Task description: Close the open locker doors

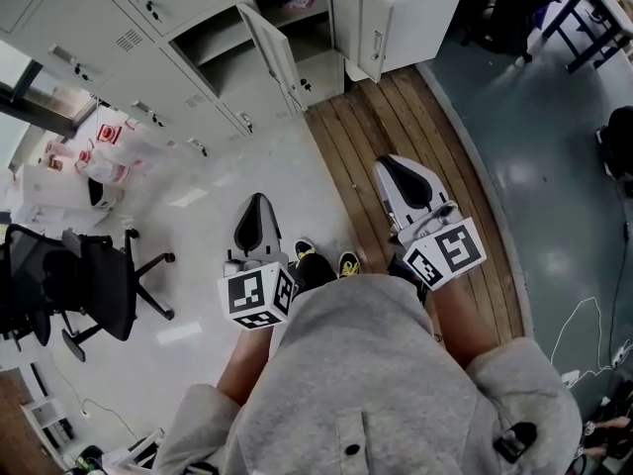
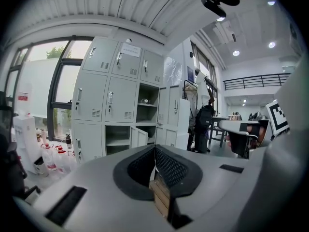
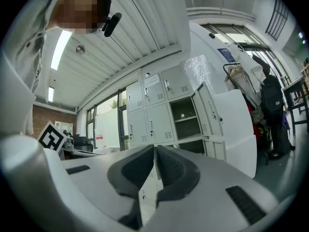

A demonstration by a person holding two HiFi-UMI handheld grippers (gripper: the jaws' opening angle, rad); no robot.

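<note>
Left gripper jaws clenched, tips meeting, nothing between them. Right gripper jaws also clenched and empty. Both are held low in front of the person and point toward the lockers, well apart from them. Left is over the pale glossy floor, right is over the wood strip, with the shoes between the two. The lockers are a light grey bank against the wall. The low door hangs open into the room beside bare open shelves. The right doors at the bank's end are swung wide. Doors on the left part of the bank are closed. Grey floor lies past the wood strip's curved edge. A black chair stands on the pale floor to the left. Bottles are clustered by the window next to the bank. The ceiling is ribbed metal with spot lights. A dark bag hangs on a rack right of the lockers.
</note>
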